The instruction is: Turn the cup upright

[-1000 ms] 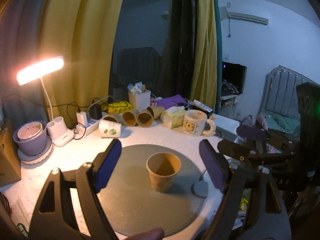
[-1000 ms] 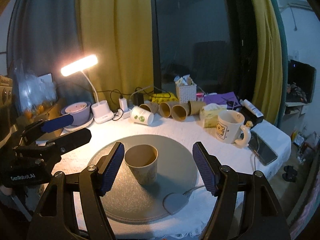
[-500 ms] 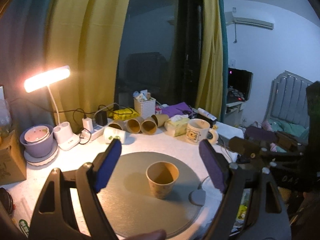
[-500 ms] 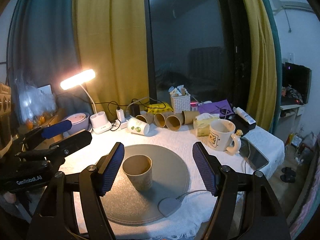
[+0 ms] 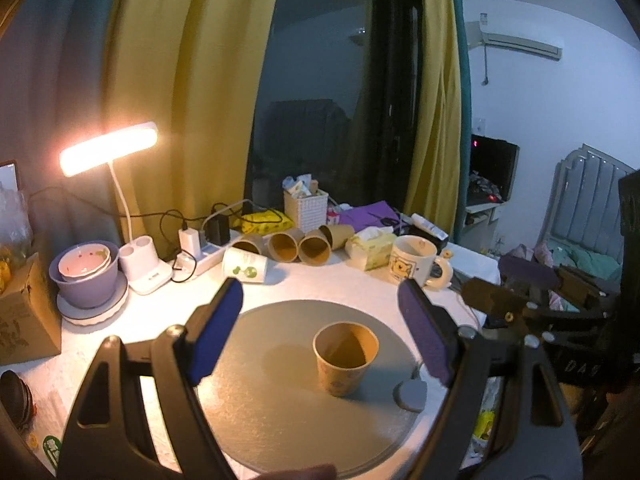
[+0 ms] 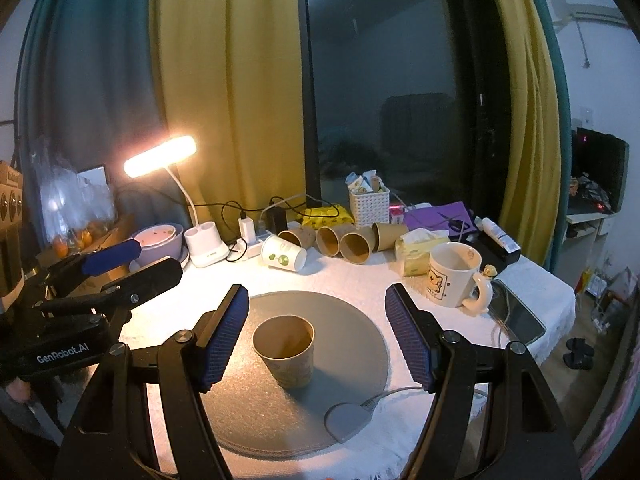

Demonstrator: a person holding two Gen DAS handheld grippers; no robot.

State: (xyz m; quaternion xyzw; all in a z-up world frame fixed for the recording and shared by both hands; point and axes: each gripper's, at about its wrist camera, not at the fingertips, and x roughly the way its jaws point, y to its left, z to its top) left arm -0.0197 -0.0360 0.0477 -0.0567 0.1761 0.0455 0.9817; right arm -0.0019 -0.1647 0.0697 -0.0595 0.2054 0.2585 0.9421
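There were one upright paper cup (image 6: 285, 350), roughly five lying cups (image 6: 283, 254), one mug (image 6: 456, 274), two grippers (image 6: 316, 336).

lamp (image 5: 108, 148) lit | mug (image 6: 454, 276) | basket (image 6: 369, 207) | tissues (image 5: 370, 245)

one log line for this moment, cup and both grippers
paper cup: upright on grey mat | left gripper: open, empty | right gripper: open, empty

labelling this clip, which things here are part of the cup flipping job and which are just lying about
Job:
- brown paper cup, upright on the grey round mat
- left tool, open
- right tool, open

Lying about:
- desk lamp
- mug
- tipped paper cups
- tissue pack
- white basket
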